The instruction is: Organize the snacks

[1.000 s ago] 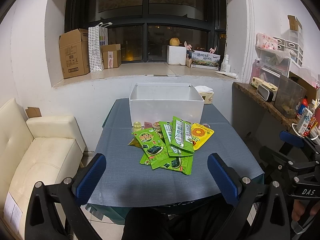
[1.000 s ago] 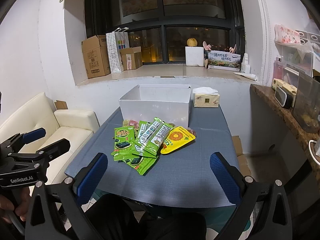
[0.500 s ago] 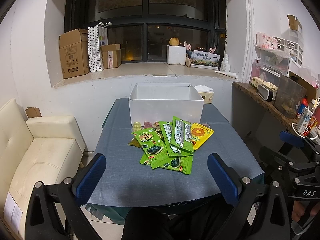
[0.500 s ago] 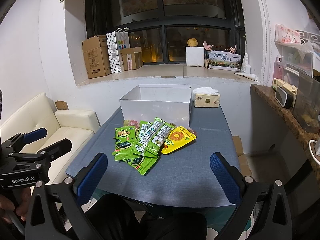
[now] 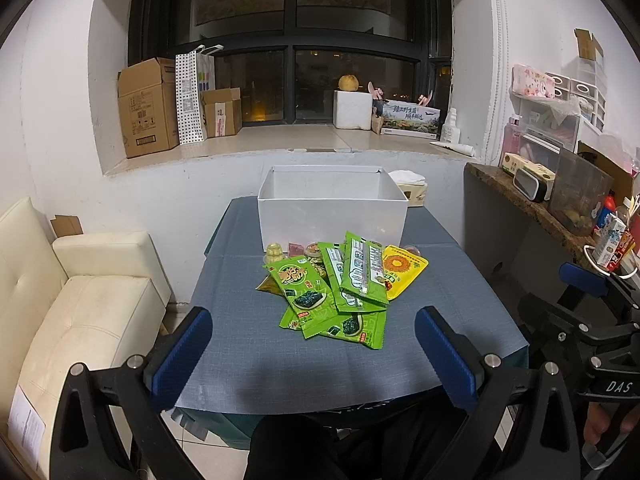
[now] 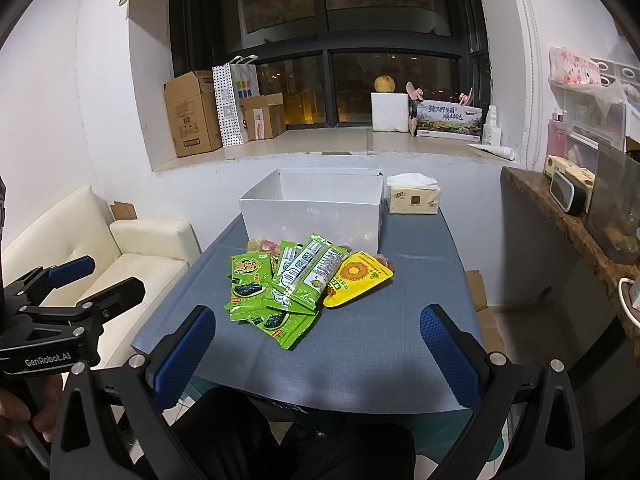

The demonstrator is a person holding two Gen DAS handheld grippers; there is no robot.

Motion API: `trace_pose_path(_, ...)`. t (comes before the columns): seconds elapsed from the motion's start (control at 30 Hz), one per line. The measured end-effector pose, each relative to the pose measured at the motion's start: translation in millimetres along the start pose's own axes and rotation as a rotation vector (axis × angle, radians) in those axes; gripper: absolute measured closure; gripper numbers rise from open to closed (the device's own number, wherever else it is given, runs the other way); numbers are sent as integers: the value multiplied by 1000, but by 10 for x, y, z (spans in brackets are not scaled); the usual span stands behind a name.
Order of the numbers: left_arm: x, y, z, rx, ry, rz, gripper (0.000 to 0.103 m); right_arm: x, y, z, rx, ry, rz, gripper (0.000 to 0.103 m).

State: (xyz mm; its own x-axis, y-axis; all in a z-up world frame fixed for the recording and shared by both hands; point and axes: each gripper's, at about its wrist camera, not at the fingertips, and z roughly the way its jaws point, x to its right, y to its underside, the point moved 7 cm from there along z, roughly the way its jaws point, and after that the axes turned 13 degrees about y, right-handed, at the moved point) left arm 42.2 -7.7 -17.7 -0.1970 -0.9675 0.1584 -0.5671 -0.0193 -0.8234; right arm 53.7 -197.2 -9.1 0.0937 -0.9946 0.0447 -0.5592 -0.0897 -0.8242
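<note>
A pile of green seaweed packets [image 5: 332, 292] [image 6: 280, 292] lies mid-table on the blue-grey cloth [image 5: 460, 280]. A yellow sunflower-print packet [image 5: 400, 272] [image 6: 356, 276] sits at its right, and small jelly cups [image 5: 276, 252] at its back left. Behind the pile stands an open white box [image 5: 332, 208] [image 6: 312, 216]. My left gripper [image 5: 312, 356] [image 6: 96, 280] hovers open short of the table's near edge, holding nothing. My right gripper [image 6: 316, 354] [image 5: 560, 296] is open and empty too, off to the right of the left one.
A tissue box [image 5: 412, 192] [image 6: 414, 200] stands right of the white box. A cream sofa [image 5: 80, 300] is left of the table, and a cluttered stone counter [image 5: 540, 208] runs along the right. Cardboard boxes [image 5: 148, 108] stand on the windowsill behind.
</note>
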Motion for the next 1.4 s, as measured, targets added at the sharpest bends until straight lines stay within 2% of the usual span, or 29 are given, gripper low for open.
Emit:
trace_pose_path(0.2, -12, 8, 7, 0, -1, -1, 0, -6, 11, 25, -8, -4, 2, 0)
trace_pose_path(0.33, -39, 8, 21, 0, -1, -1, 0, -24, 11, 180, -31, -19, 16, 0)
trace_pose_path(0.57, -144, 52, 130, -10, 12, -21, 0, -185, -29, 862, -124, -58, 17, 0)
trace_pose_path(0.67, -196, 74, 185, -19, 14, -28, 0, -254, -70, 1253, -179, -96, 58, 0)
trace_pose_path(0.8, -288, 104, 261, -31, 14, -34, 0, -371, -61, 1848, -308, -134, 136, 0)
trace_pose_path(0.93, -452, 136, 370, -49, 3, -51, 0, -467, -44, 2287, -364, -136, 177, 0)
trace_pose_path(1.17, -801, 158, 586, -80, -27, -98, 0, -579, 45, 2759, -435, -129, 207, 0)
trace_pose_path(1.27, -918, 149, 688, -93, -38, -109, 0, -602, 45, 2840, -426, -117, 191, 0)
trace_pose_path(1.3, -937, 146, 716, -95, -39, -111, 0, -618, 43, 2858, -426, -119, 185, 2)
trace_pose_path(1.4, -985, 127, 792, -99, -41, -120, 0, -618, 53, 2899, -440, -98, 159, 27)
